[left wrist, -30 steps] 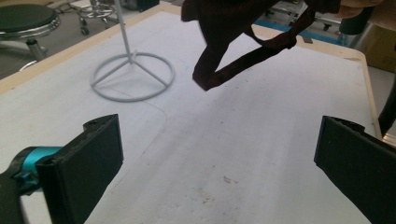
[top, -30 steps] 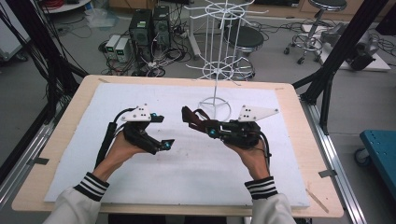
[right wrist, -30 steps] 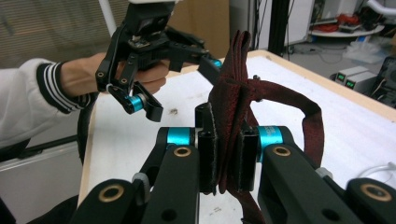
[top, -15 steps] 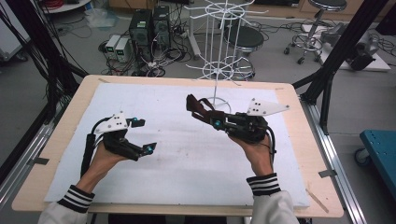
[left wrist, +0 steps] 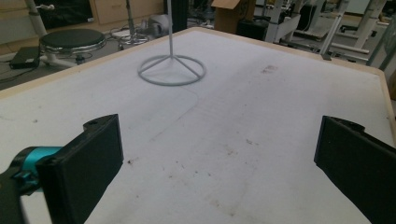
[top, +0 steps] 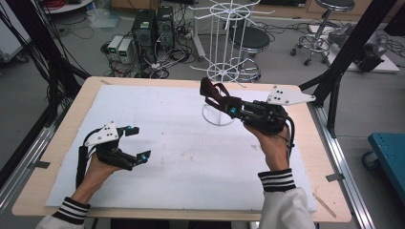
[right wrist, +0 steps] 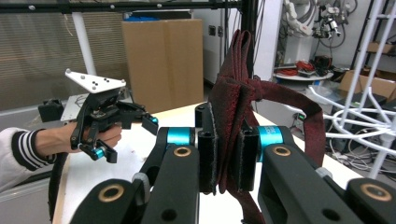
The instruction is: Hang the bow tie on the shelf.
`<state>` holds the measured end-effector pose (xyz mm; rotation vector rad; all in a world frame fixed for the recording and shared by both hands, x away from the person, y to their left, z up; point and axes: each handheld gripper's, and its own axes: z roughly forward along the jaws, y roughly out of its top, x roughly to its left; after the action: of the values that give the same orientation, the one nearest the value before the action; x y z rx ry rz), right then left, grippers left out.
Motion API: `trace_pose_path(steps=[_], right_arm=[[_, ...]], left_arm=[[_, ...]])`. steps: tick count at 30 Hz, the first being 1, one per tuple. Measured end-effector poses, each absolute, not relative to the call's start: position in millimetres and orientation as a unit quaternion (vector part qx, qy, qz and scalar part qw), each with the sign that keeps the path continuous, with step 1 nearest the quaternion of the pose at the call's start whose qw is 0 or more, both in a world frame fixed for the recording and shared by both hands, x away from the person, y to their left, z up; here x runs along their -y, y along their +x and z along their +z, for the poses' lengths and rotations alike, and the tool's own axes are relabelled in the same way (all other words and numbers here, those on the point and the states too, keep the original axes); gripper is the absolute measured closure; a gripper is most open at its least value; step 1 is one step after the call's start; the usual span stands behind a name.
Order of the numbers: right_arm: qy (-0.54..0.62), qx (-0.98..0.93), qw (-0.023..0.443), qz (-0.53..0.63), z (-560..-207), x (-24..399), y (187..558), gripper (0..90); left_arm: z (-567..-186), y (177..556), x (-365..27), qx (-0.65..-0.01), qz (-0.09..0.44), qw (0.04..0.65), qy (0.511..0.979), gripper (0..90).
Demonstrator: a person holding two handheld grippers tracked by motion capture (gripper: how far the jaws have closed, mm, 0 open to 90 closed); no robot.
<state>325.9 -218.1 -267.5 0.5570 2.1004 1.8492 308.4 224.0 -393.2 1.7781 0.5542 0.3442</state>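
Note:
A dark red fabric strap with a bow-like fold (top: 212, 91) is pinched between the jaws of my right gripper (top: 228, 106), which hangs above the back right of the table. In the right gripper view the strap (right wrist: 233, 84) stands upright between the pads, a loop trailing to the right. Close behind it rises a white wire rack (top: 229, 28), its ring base (top: 217, 114) resting on the mat. My left gripper (top: 138, 143) is open and holds nothing, low over the mat at the left. The ring base (left wrist: 172, 70) lies far ahead of the left gripper (left wrist: 224, 158).
A white mat (top: 181, 157) covers the wooden table (top: 62, 143). Beyond the far edge, on the floor, are computer boxes (top: 153, 24), cables and stools (top: 250, 38). Black frame posts (top: 344, 52) flank the table.
My left gripper has moved left and down toward the mat. My right gripper has risen with the red strap toward the rack.

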Motion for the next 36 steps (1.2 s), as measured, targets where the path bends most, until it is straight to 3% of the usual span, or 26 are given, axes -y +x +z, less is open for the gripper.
trace_pose_path(steps=[36], right_arm=[[0.205,-0.699,0.183,0.66,-234.8,232.1,336.9,83.5]], left_arm=[[-402.7,308.8,-230.6,-0.242,0.145,0.588,0.758,1.7]])
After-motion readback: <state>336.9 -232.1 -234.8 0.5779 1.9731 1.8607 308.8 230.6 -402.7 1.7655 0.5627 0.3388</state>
